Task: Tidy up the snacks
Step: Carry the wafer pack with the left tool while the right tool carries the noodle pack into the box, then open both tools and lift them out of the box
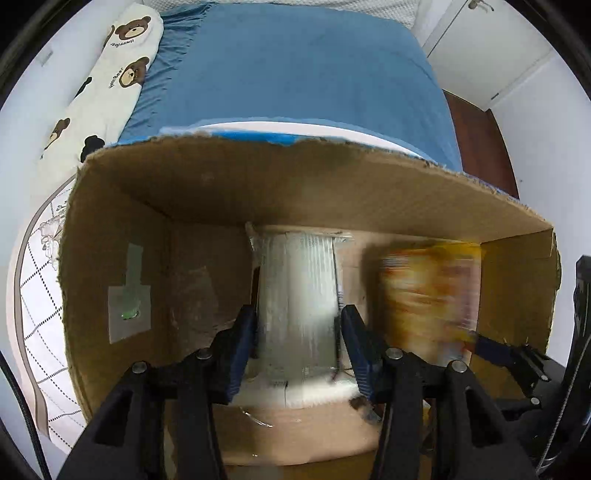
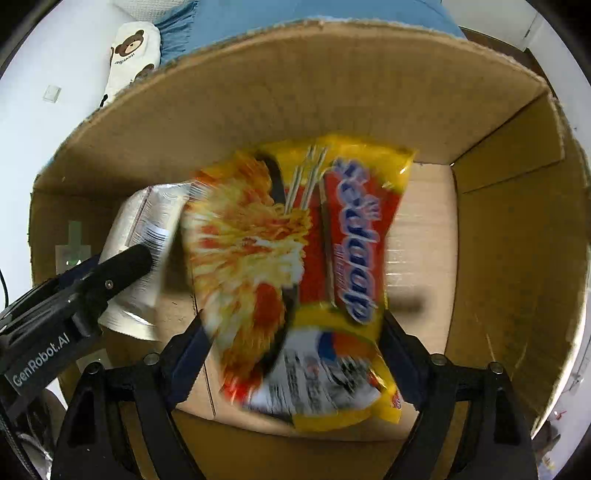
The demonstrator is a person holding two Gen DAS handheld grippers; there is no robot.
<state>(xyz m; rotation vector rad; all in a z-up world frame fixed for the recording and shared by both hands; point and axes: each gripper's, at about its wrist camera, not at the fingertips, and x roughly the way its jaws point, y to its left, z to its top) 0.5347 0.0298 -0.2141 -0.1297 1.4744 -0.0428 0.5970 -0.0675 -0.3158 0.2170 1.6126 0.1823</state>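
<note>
The yellow-and-red noodle packet (image 2: 295,280) sits frame-centre in your clamped right gripper (image 2: 291,332); your left gripper (image 1: 297,332) pinches a silver foil packet (image 1: 299,295) inside the brown cardboard box (image 1: 258,184).

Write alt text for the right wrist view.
The right gripper holds a yellow and red noodle packet, motion-blurred, inside an open cardboard box. To its left, the left gripper grips a silver packet in the same box, and a blue bedsheet shows beyond the rim.

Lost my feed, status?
Left gripper shut on silver pack. Right gripper holds noodle pack, blurred. Both inside box. Nothing blocking.
</note>
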